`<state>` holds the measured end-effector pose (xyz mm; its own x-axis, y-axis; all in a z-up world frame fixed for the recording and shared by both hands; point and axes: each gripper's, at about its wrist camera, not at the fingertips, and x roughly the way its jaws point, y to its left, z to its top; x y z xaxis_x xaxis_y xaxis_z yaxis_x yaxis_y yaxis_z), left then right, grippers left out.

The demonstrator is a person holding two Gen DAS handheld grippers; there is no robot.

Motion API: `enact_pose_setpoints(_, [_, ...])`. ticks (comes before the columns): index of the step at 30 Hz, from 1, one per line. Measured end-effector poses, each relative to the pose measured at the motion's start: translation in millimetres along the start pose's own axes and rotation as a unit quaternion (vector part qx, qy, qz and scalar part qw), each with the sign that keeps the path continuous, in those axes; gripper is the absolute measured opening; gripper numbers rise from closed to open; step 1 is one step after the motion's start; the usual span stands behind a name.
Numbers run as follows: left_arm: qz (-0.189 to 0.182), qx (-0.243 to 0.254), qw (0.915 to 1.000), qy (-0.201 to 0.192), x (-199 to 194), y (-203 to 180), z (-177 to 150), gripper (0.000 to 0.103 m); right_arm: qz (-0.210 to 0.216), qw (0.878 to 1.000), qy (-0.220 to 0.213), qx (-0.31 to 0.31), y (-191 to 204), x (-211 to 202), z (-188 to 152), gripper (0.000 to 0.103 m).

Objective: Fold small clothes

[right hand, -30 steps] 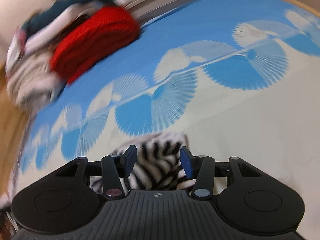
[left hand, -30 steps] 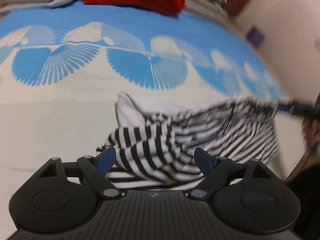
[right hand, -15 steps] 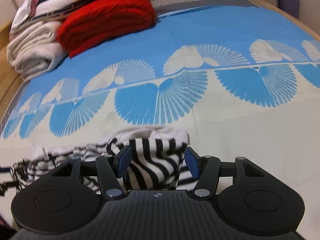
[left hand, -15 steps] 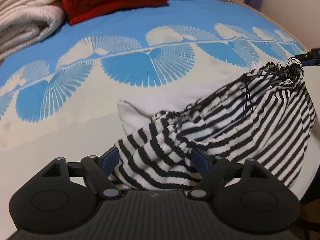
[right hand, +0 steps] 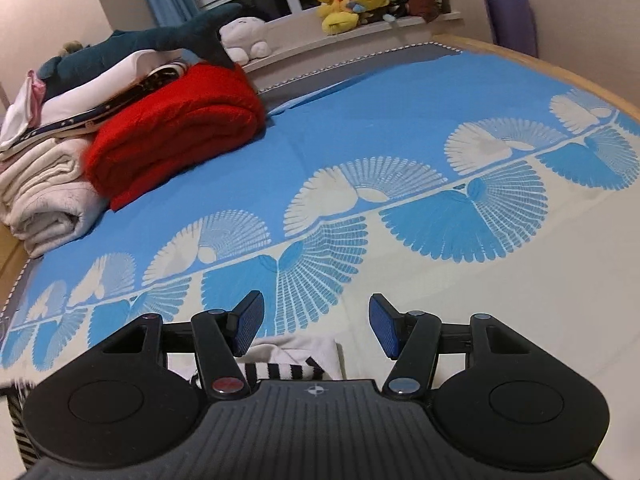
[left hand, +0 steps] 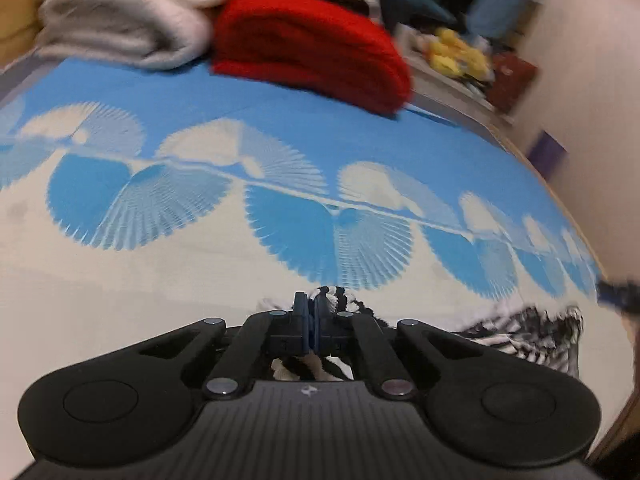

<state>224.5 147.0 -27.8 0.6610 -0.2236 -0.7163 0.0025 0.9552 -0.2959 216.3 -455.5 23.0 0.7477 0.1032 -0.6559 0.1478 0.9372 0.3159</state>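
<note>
Now the left gripper (left hand: pixel 311 312) is clenched on a bunch of the black-and-white striped knit garment (left hand: pixel 528 340), with stripes poking out above and below its closed blue pads. From that pinch the cloth trails toward the right side of the left wrist view, a blurred ridge lying low over the blue and cream fan-patterned bedspread (left hand: pixel 280 128), so its long axis seems to run crosswise between the two tools. The right gripper (right hand: pixel 316 326) is released, its jaws standing apart with nothing pressed between them; the garment's white-edged corner (right hand: pixel 296 354) lies just below and behind its fingertips, close under the tool. Judging by this, the right gripper is the one that must dip and take that near corner. The garment looks soft, crumpled and not yet squared. A folded red knit blanket (right hand: pixel 176 132) sits well beyond it.
</note>
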Motion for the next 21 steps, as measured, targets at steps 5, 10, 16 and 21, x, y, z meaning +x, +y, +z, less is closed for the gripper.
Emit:
enact_pose_setpoints(5, [0.017, -0.007, 0.9995, 0.026, 10, 0, 1, 0.015, 0.011, 0.998, 0.05, -0.036, 1, 16, -7, 0.064])
enact_pose_setpoints(10, [-0.009, -0.055, 0.9978, 0.036, 6, 19, 5, 0.068, 0.021, 0.991, 0.071, -0.11, 18, 27, -16, 0.065])
enact_pose_setpoints(16, [-0.023, -0.005, 0.9978, 0.062, 4, 17, -1, 0.073, 0.06, 0.99, 0.016, -0.127, 25, 3, -4, 0.065])
enact_pose_setpoints(21, [0.016, 0.069, 0.9935, 0.09, 20, 1, -14, 0.075, 0.141, 0.972, 0.056, -0.179, 35, -4, -14, 0.065])
